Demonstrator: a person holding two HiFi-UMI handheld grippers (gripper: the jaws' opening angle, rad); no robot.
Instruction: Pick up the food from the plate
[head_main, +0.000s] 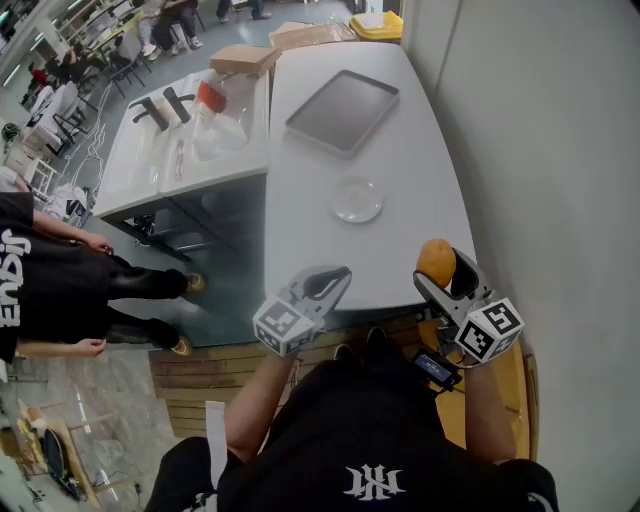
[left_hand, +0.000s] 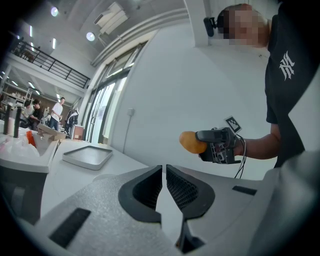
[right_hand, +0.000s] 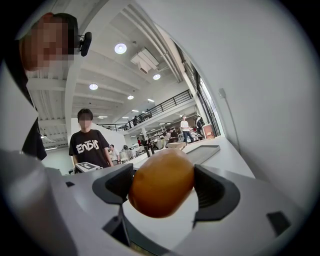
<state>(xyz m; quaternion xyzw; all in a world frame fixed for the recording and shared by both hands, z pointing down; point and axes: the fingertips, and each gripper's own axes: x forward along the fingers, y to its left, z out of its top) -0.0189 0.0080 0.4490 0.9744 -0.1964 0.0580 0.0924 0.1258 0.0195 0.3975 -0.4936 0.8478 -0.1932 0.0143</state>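
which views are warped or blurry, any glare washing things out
Head view: mild fisheye, table edges bow, white plate barely stands out from the white top. Left gripper view: heavy fisheye, dark corners, left hand-held gripper soft up close. Right gripper view: same vignette, ceiling lights blown out, food slightly soft.

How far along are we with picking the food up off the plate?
Done: the plate lies bare on the white table, and the food, a rounded orange-brown piece, is off it. In hand: the right gripper is clamped on the food, held in the air by the table's near edge. The left gripper is shut and empty. Left: the pick-up itself looks complete.
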